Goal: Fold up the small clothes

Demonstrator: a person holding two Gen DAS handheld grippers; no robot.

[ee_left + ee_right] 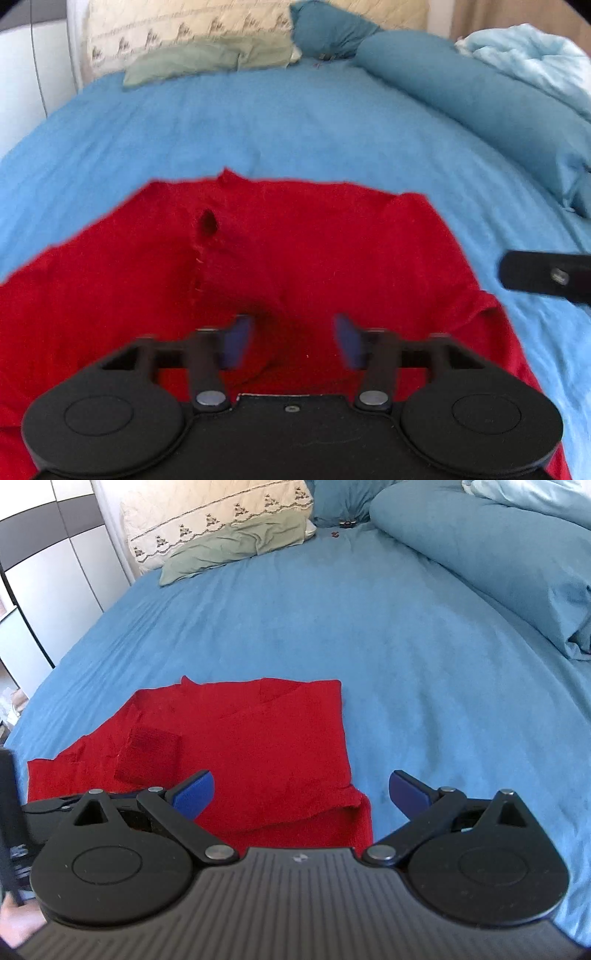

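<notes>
wide bed covered by smooth blue cotton sheet (332, 609), faint creases. at head end, cream quilted pillow with embroidered border (207, 517) leaning upright; flat sage-green pillowcase (236, 542) lying in front of it. long teal bolster pillow (480, 554) along right side, pale blue rumpled duvet (535, 62) beyond. white wardrobe doors with dark grey band (48, 554) on left. soft daylight, no hard shadows.
</notes>
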